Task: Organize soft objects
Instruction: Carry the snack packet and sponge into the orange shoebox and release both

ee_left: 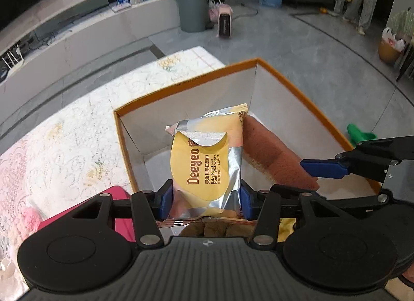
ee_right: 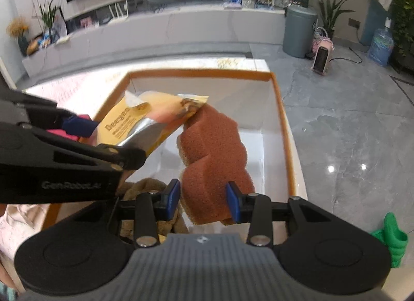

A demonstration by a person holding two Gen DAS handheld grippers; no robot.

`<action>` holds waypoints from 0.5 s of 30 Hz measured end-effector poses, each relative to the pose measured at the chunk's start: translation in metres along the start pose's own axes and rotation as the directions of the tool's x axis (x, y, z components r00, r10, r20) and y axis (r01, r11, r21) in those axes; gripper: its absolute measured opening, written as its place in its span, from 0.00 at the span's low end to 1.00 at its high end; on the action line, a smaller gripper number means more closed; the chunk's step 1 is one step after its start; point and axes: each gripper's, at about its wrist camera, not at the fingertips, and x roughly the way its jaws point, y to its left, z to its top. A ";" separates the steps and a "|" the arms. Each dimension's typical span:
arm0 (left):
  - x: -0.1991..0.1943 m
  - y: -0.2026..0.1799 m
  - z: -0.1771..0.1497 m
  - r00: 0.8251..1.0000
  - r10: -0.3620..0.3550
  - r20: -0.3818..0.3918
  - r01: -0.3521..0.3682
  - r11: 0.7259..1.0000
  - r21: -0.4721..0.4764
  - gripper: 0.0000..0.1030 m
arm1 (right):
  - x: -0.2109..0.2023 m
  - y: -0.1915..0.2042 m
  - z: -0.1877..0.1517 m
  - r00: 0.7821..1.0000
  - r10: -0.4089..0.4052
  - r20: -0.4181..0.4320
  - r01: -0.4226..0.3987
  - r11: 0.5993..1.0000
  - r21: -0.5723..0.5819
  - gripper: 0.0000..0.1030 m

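My left gripper (ee_left: 205, 198) is shut on a yellow and silver pack of Deeyeo wet wipes (ee_left: 207, 156) and holds it over the orange-rimmed white box (ee_left: 305, 94). My right gripper (ee_right: 203, 202) is shut on a brown sponge (ee_right: 214, 151) and holds it above the box floor (ee_right: 253, 109), right of the wipes pack (ee_right: 145, 119). The sponge (ee_left: 274, 153) touches the pack's far end. A brown plush thing (ee_right: 145, 189) lies in the box under both grippers.
The box sits on a pale patterned cloth (ee_left: 64, 145). A pink object (ee_left: 77, 213) lies left of the box. A green object (ee_right: 393, 241) sits on the grey floor to the right. A grey bin (ee_left: 192, 8) and a small heater (ee_left: 225, 21) stand far off.
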 end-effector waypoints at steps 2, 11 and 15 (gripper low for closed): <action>0.008 -0.003 0.004 1.000 0.008 -0.023 -0.008 1.000 -0.011 0.56 | 0.009 0.000 0.005 1.000 -0.007 -0.028 0.006 1.000 -0.006 0.38; 0.028 -0.012 -0.001 0.997 0.053 -0.049 -0.053 0.999 0.005 0.58 | 0.030 0.010 0.002 0.988 -0.128 -0.082 0.120 0.988 -0.095 0.39; 0.025 -0.014 -0.001 0.996 0.068 -0.050 -0.066 0.997 0.029 0.61 | 0.030 0.008 0.001 0.985 -0.139 -0.099 0.128 0.986 -0.110 0.39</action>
